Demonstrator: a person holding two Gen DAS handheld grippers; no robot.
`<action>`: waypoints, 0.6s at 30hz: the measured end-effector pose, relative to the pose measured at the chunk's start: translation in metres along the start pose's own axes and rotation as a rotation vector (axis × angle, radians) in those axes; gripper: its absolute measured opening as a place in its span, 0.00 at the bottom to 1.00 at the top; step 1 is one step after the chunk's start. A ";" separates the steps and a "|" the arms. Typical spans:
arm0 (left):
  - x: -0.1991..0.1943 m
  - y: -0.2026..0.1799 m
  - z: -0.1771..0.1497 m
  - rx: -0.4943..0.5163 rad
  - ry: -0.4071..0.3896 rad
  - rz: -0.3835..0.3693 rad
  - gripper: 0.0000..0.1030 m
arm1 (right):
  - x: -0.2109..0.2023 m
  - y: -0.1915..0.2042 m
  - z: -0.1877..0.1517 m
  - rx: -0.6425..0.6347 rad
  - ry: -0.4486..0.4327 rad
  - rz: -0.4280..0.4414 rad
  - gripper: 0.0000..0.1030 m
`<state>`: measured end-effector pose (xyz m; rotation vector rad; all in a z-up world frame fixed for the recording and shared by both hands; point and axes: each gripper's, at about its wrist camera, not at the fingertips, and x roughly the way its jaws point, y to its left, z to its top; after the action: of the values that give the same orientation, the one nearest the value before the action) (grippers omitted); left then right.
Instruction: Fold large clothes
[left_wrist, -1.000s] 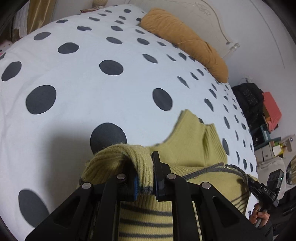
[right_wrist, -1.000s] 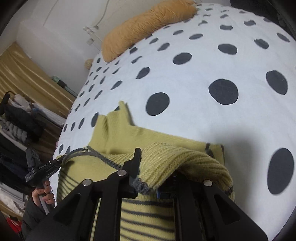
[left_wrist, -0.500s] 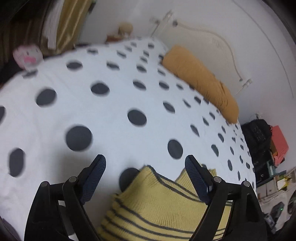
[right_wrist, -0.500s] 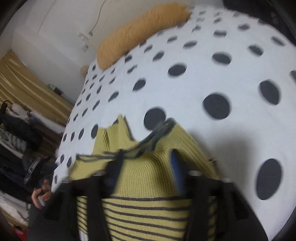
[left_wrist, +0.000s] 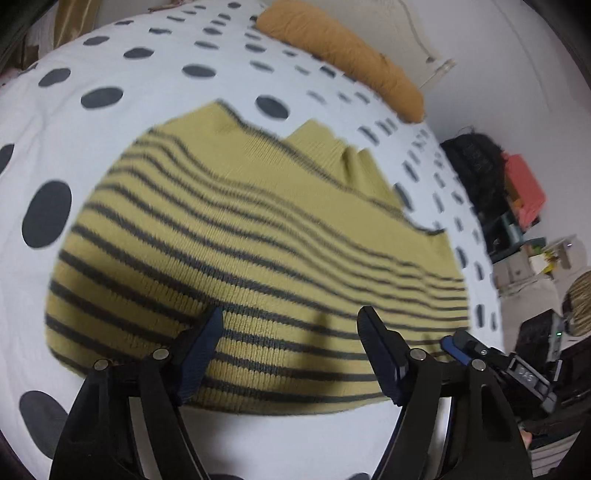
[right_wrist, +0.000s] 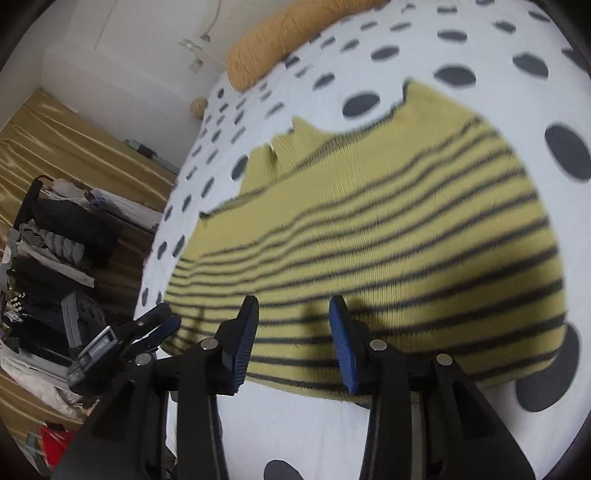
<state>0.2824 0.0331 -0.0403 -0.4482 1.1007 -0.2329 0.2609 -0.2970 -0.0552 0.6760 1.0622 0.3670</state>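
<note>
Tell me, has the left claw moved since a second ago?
Yes. The left claw pulled back from the orange pillow to the sweater's near edge, jaws open.

This is a bedroom in a home. A bed with a white, dark-dotted duvet (left_wrist: 155, 92) fills most of both views, and a long mustard-yellow bolster pillow (left_wrist: 343, 55) lies at its far end against a plain white wall (right_wrist: 122, 55). Gold satin curtains (right_wrist: 48, 147) hang at the left, near a cluttered rack of clothes (right_wrist: 55, 236). Boxes and bags (left_wrist: 517, 192) pile up on the right.
</note>
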 end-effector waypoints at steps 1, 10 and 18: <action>0.008 0.006 -0.001 -0.009 -0.006 0.021 0.68 | 0.008 -0.005 -0.001 0.003 0.010 -0.028 0.38; -0.012 0.082 0.014 -0.237 -0.056 0.071 0.07 | -0.024 -0.077 0.022 0.146 -0.074 -0.178 0.00; 0.016 0.032 0.082 -0.038 -0.052 0.073 0.48 | 0.007 -0.031 0.077 0.073 -0.081 -0.099 0.04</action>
<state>0.3612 0.0746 -0.0372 -0.4448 1.0696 -0.1360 0.3318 -0.3411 -0.0564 0.6949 1.0318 0.2146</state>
